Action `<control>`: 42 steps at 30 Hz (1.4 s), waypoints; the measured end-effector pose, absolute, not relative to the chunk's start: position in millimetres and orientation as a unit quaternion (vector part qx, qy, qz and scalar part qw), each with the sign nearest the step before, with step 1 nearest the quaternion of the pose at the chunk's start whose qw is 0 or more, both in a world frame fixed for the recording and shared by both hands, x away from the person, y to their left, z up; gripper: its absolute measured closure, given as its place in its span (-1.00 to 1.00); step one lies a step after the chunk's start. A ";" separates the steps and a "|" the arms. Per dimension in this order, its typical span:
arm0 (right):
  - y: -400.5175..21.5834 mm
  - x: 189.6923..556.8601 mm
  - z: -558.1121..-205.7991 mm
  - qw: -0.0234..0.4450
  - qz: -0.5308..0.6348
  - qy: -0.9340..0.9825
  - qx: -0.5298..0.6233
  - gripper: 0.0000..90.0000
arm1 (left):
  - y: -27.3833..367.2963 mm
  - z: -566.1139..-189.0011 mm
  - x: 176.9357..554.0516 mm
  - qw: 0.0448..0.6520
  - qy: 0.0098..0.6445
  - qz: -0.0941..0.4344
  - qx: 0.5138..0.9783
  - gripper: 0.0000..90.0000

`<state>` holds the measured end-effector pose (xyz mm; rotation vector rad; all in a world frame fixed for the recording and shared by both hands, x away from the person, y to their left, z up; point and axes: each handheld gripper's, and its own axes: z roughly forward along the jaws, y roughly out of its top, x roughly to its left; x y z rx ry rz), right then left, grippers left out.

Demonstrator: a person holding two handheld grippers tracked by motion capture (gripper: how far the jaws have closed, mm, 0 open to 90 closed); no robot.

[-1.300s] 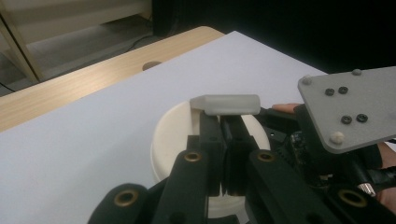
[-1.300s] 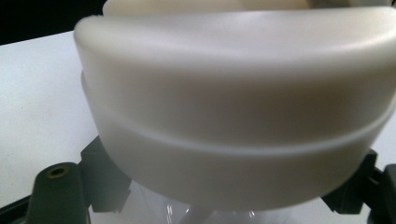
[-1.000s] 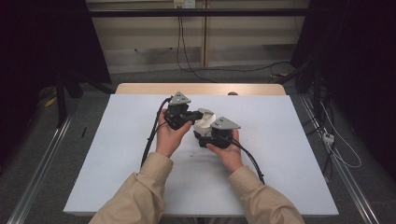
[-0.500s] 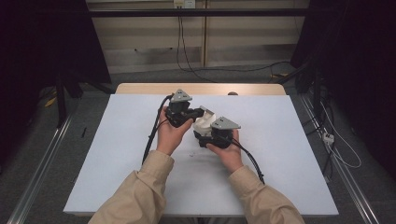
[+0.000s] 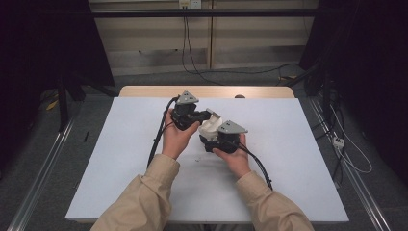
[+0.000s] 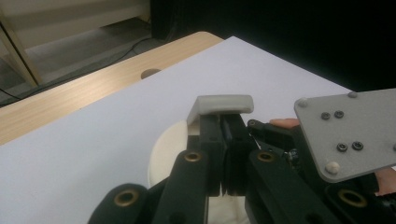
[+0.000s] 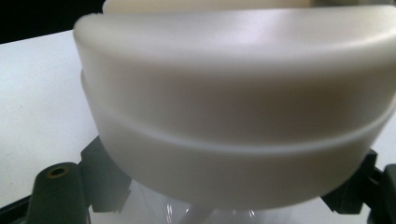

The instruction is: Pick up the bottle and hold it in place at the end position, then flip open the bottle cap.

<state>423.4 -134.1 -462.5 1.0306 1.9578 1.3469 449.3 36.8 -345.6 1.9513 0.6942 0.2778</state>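
On the box's left: left gripper (image 5: 206, 115), jaws shut tight on the thin edge of the lid (image 6: 224, 103).
Left risk: the edge is small, so it could slip out of the jaws if the hand pulls too fast or at a slant.
At the middle: box (image 5: 210, 126), white and round, held between both grippers over the middle of the table (image 5: 298, 159). I cannot tell if it rests on the table.
Middle risk: if both hands pull apart hard, the lid could snap open, bend or break at its hinge. The box could jump free and drop.
On the box's right: right gripper (image 5: 210, 140), jaws closed on the low part of the box. The box hides how much they hold.
Right risk: the side is smooth and round, so the box could turn or slide in the jaws. Squeezing harder could dent it.
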 end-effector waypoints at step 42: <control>-135.3 424.3 -462.6 0.269 0.501 0.727 0.384 -0.58 | 26.4 -340.5 458.9 0.504 0.291 0.114 0.805 0.97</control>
